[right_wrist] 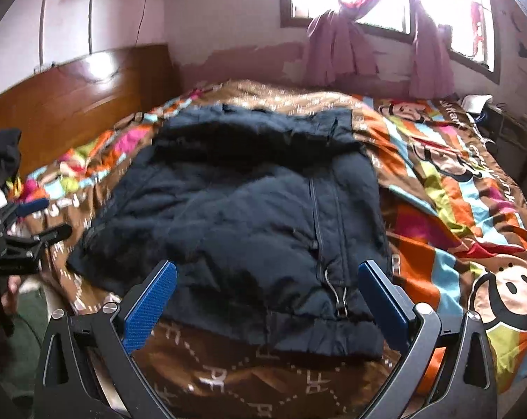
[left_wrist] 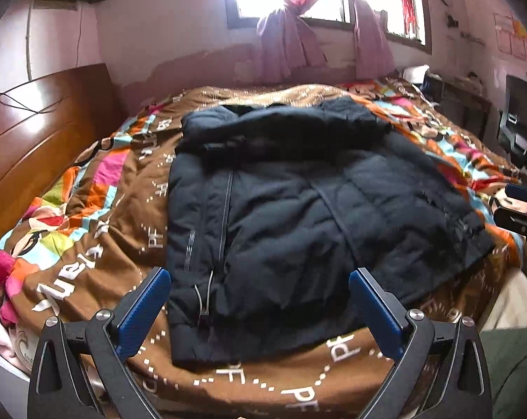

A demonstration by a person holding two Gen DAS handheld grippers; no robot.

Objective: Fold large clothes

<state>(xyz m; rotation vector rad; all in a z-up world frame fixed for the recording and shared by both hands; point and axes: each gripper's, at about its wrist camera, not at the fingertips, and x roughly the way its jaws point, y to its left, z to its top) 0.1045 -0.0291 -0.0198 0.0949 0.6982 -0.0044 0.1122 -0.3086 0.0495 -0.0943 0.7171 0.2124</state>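
A black puffer jacket (left_wrist: 298, 202) lies spread on the bed, hood toward the window, hem toward me; in the right wrist view the jacket (right_wrist: 235, 216) fills the middle. My left gripper (left_wrist: 260, 279) hangs open just above the hem, its blue pads (left_wrist: 143, 310) wide apart with nothing between them. My right gripper (right_wrist: 266, 272) is also open over the hem near the zipper pull (right_wrist: 338, 300). Each gripper shows at the edge of the other's view: the right gripper (left_wrist: 518, 209) and the left gripper (right_wrist: 36, 220), both apart from the jacket.
A colourful brown cartoon quilt (left_wrist: 99, 209) covers the bed. A wooden headboard (left_wrist: 36, 129) stands at the left. Pink curtains (left_wrist: 291, 42) hang at the bright window behind. Dark furniture (left_wrist: 518, 129) lines the right wall. A hand (right_wrist: 10, 289) shows at the far left.
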